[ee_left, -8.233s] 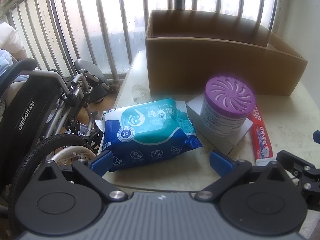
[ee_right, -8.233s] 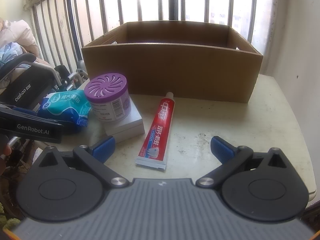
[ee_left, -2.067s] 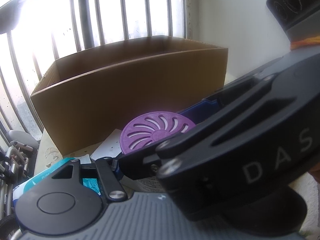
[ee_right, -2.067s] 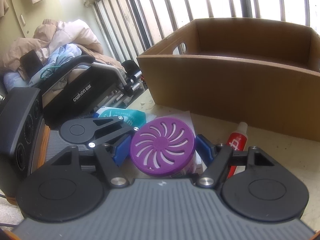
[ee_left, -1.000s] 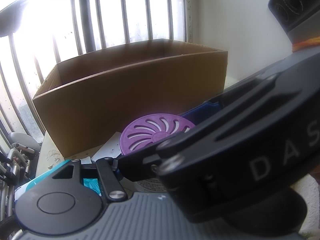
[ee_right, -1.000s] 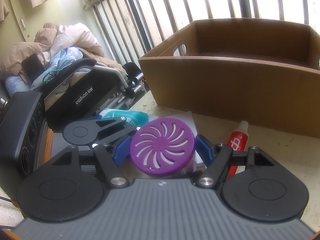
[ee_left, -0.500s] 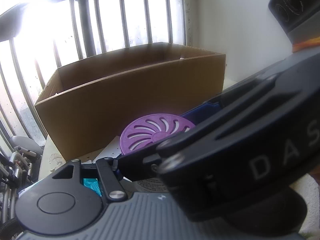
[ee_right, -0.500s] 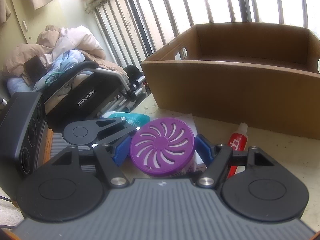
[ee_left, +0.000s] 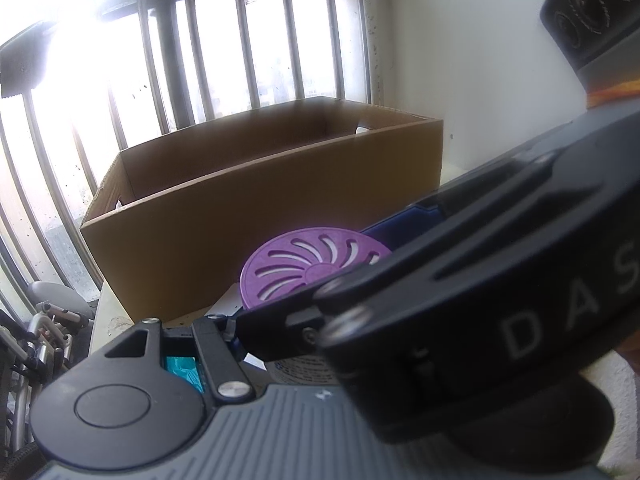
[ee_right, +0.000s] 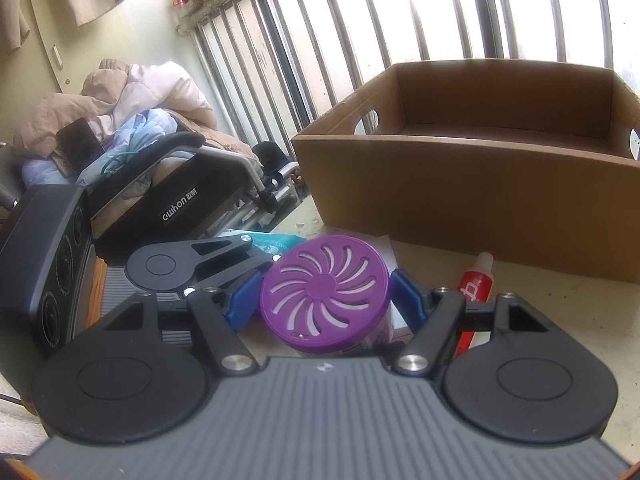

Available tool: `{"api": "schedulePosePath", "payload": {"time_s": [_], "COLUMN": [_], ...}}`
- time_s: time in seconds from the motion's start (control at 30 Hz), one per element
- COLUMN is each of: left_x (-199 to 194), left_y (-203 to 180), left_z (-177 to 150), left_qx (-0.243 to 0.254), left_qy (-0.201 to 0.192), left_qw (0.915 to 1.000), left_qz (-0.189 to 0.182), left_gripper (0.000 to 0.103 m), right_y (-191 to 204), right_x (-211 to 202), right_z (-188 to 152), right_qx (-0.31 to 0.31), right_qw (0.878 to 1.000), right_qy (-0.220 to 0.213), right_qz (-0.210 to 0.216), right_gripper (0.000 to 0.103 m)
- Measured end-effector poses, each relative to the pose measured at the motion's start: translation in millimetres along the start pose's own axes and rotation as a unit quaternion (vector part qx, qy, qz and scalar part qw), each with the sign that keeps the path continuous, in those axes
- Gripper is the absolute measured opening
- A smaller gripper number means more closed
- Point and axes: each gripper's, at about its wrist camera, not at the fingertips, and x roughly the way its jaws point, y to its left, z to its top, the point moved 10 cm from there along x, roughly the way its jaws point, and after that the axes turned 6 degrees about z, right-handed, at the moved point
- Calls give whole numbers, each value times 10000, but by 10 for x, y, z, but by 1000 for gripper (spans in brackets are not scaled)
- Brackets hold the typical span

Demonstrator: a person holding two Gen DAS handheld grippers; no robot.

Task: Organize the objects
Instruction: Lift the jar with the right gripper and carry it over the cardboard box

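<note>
A jar with a purple vented lid (ee_right: 324, 292) sits between the blue pads of my right gripper (ee_right: 326, 300), which is shut on its sides. My left gripper (ee_left: 304, 360) comes in from the left and is shut on the same jar (ee_left: 312, 268); its right finger is hidden under the right gripper's body. The open brown cardboard box (ee_right: 460, 200) stands just behind, with nothing in the part I can see. A red toothpaste tube (ee_right: 474, 292) lies to the right of the jar. A blue wipes pack (ee_right: 276, 240) lies behind on the left.
A flat white box (ee_right: 384, 248) lies on the pale table (ee_right: 560, 320) under and behind the jar. A black wheelchair (ee_right: 180, 200) piled with clothes stands off the table's left edge. Window bars (ee_left: 248, 60) run behind the cardboard box (ee_left: 260, 216).
The jar stays fixed between both pairs of fingers. In the left wrist view the box has slid right and more of its inside shows; the right wrist view has barely changed.
</note>
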Motion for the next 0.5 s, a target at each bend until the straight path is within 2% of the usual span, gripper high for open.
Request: {"api": "schedulePosePath", "payload": {"time_s": [0.4,0.5], "left_x": [349,536], "left_y": [159,256], "left_z": [350,515], "left_qx": [189,242], "left_qy": [-104,-147], "left_qw": [9995,9992], "left_qz": [239,266], "left_gripper": [66,66], "right_y": [46,51], "right_x": [-261,-338], "right_z": [75,121], "right_qx": [-88,-127], "right_qw": [9994,9991], "right_qy": [-308,-389], "right_qz": [146,140], "right_gripper": [70,70]}}
